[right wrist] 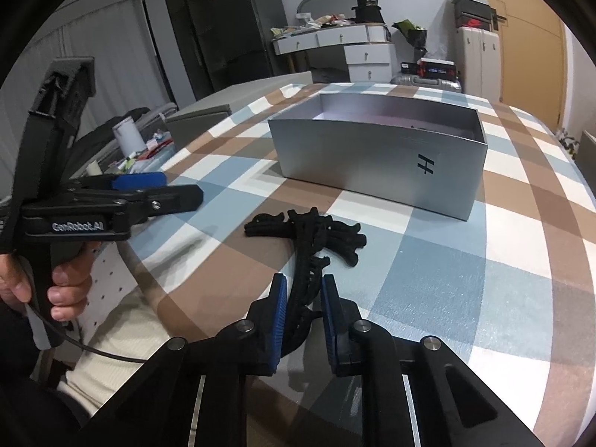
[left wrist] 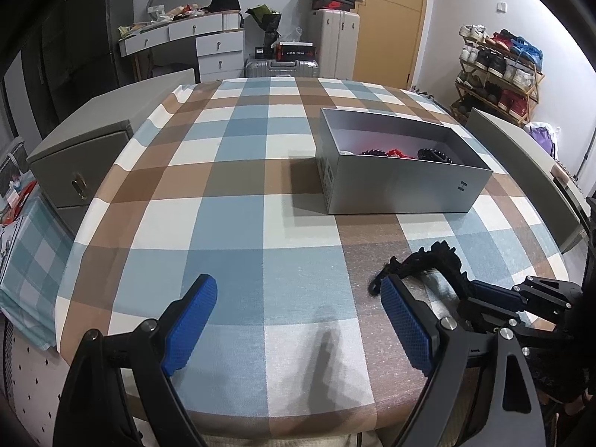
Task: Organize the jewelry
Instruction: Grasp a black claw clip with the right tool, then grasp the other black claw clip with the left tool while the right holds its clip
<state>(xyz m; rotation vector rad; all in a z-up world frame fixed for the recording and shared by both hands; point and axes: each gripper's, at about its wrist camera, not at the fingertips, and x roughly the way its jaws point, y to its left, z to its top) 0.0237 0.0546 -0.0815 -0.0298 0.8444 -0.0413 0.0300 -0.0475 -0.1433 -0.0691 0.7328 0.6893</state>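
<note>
Gripping: right gripper [right wrist: 303, 300] has its blue pads [right wrist: 280, 316] clamped on the near end of a black jewelry piece [right wrist: 313, 234]; looks like a spiky, braided necklace or bracelet, exact type hard to tell.
Piece location: lying on the checked tablecloth [right wrist: 447, 279], near edge of the table, in front of the grey box [right wrist: 372, 160]; far end of it is spread flat on the cloth, not lifted.
Left gripper: left gripper [left wrist: 298, 320] has its jaws wide apart, nothing between them, hovering over bare cloth to the left of the piece.
Box: open-topped, sits at the far right of the table, well apart from the piece.
Done so far: box already holds red and black items [left wrist: 398, 153], seen from the left wrist view; count unclear.
Left to do: this black piece needs lifting and dropping into the box; no other loose jewelry visible on the cloth, so my guess is it's the last one.
Risk: grip is on one end only, so the dangling part may snag on the near box wall.
</note>
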